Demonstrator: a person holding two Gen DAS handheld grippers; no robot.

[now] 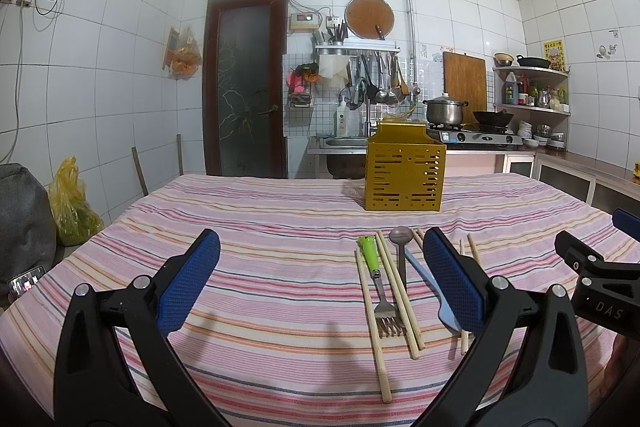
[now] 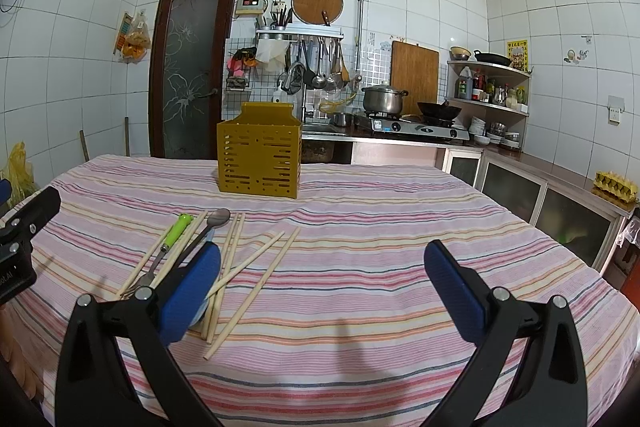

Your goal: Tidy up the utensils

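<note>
On a striped tablecloth (image 1: 280,227) in a tiled kitchen, yellow caddy (image 1: 405,177), loose chopsticks (image 2: 256,287), both grippers' fingers (image 1: 192,279) wide.

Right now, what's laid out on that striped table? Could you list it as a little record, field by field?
surface: table with striped cloth
container: yellow slotted holder, upright at the far side
fork: green-handled fork, lying flat among the chopsticks
spoon: metal spoon, lying beside the fork
knife: pale blue knife, partly hidden behind a gripper finger
chopsticks: loose chopsticks, scattered flat
left hand-held gripper: open, holding nothing
right hand-held gripper: open, holding nothing
</note>
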